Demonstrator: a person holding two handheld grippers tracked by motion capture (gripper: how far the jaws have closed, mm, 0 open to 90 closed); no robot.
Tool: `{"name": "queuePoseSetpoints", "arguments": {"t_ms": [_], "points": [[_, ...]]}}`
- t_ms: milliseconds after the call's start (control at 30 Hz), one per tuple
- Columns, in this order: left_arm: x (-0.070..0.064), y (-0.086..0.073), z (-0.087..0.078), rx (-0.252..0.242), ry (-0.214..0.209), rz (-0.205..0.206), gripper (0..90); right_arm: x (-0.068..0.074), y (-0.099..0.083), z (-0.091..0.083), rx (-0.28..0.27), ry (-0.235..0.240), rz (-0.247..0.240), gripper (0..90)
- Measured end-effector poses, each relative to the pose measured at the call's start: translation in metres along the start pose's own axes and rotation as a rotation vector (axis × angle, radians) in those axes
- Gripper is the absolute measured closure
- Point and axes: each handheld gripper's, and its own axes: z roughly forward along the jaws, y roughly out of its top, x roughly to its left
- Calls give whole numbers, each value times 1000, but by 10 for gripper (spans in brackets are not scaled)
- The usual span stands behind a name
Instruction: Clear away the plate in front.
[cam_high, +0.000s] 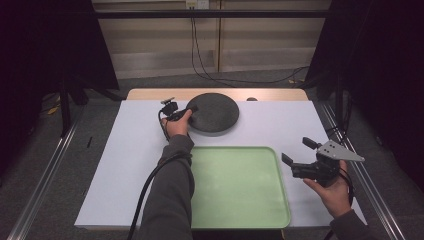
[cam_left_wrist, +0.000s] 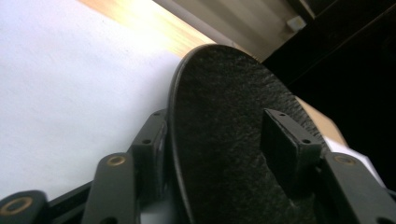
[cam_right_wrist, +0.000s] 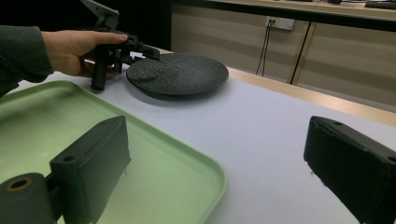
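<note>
Black plate (cam_high: 214, 113) sits just beyond far edge of green tray (cam_high: 235, 200), on white sheet. Left gripper (cam_high: 186, 113) clamps plate's near-left rim, one jaw above, one below. Right gripper (cam_high: 298, 154) hangs right of tray, jaws apart, empty. Step judged: grasp made. Next likely: lift level toward tray.

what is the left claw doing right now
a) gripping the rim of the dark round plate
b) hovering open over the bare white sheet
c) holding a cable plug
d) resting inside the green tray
a: in the left gripper view the jaws of the left claw sit one on each side of the dark round plate's rim, and the high view shows it at the plate's left edge.
</note>
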Motion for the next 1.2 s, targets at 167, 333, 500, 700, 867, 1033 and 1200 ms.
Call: {"name": "queuePoseSetpoints", "arguments": {"t_ms": [167, 333, 500, 700, 867, 1033, 1200], "points": [[-1, -1, 1, -5, 26, 5, 501, -2, 0, 1, -1, -5, 20, 67], [-4, -2, 1, 9, 76, 0, 680, -4, 1, 2, -7, -7, 39, 70], [-3, -6, 1, 21, 27, -39, 741, -5, 1, 4, -8, -10, 52, 71], [-3, -5, -5, 13, -33, -93, 791, -5, 1, 5, -13, -4, 49, 73], [-11, 5, -11, 28, -78, -100, 839, -5, 1, 7, -11, -5, 63, 74], [-19, 11, -16, 44, -129, -86, 872, -5, 1, 7, -6, 4, 56, 74], [-30, 19, -19, 60, -132, -50, 868, -5, 2, 6, -25, -11, 66, 67]]}}
